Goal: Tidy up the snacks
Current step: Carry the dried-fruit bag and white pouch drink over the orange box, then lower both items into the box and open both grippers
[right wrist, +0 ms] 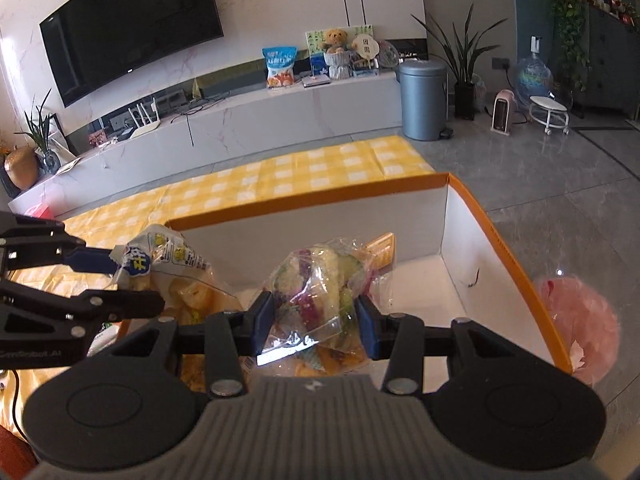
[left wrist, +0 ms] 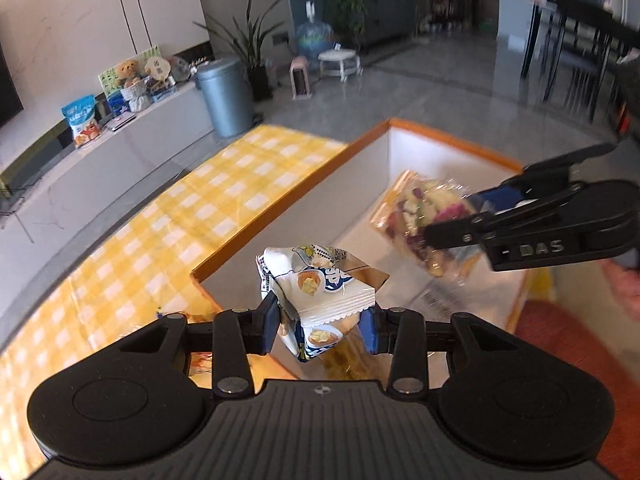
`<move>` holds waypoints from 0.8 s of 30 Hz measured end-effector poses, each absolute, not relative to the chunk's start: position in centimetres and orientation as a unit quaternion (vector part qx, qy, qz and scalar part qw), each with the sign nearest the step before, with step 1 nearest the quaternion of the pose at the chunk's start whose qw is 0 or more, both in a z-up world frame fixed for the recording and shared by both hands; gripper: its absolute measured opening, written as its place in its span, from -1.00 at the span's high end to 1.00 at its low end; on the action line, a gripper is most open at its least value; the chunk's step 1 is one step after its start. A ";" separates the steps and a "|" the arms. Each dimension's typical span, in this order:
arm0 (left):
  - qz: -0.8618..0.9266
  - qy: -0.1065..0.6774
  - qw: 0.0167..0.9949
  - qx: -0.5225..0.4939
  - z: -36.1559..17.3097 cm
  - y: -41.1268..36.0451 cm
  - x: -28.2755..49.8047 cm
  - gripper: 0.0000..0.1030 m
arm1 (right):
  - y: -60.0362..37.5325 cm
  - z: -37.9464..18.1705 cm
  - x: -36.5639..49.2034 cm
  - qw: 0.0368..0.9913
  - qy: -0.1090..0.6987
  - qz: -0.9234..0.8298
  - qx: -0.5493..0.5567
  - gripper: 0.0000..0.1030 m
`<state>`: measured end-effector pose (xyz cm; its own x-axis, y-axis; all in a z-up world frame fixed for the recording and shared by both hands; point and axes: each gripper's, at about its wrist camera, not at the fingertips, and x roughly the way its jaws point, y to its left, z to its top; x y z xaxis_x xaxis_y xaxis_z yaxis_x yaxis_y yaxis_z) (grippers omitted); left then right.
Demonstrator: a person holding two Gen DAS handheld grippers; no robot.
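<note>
My left gripper (left wrist: 322, 326) is shut on a white and blue chip packet (left wrist: 320, 280), held over the near left corner of an orange-rimmed white box (left wrist: 280, 196). My right gripper (right wrist: 316, 328) is shut on a clear bag of mixed dried vegetable chips (right wrist: 320, 292), held over the same box (right wrist: 508, 248). In the left wrist view the right gripper (left wrist: 452, 220) comes in from the right with that clear bag (left wrist: 424, 216). In the right wrist view the left gripper (right wrist: 120, 284) enters from the left with the chip packet (right wrist: 160, 256). More yellow snack bags lie below the packets.
The box sits on a table with a yellow checked cloth (left wrist: 160, 220). Beyond it stand a white TV bench (right wrist: 280, 116) with a blue snack bag (right wrist: 280, 68), a grey bin (right wrist: 424, 100) and plants. A pink fluffy thing (right wrist: 580, 328) lies right of the box.
</note>
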<state>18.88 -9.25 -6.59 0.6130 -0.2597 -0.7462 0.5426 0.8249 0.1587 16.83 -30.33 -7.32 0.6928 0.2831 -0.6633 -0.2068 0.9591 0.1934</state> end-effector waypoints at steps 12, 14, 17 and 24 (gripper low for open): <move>-0.224 0.411 0.857 0.214 -8.3 -9.8 21.4 0.12 | -30.4 -8.9 19.8 0.905 0.386 0.153 0.096 0.16; -0.219 0.411 0.854 0.232 -8.4 -10.0 21.8 0.12 | -30.3 -8.9 20.8 0.900 0.391 0.158 0.110 0.16; -0.220 0.409 0.847 0.261 -8.6 -10.2 22.2 0.09 | -29.7 -9.0 22.4 0.890 0.406 0.163 0.125 0.16; -0.231 0.447 0.821 0.270 -10.1 -9.9 24.2 0.08 | -28.3 -10.4 25.7 0.858 0.455 0.165 0.171 0.16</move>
<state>24.25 -9.94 -10.13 0.4928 -0.1377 -0.8592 0.6205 0.7478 0.2361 25.69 -28.32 -10.42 0.5306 0.4395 -0.7248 -0.1272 0.8867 0.4445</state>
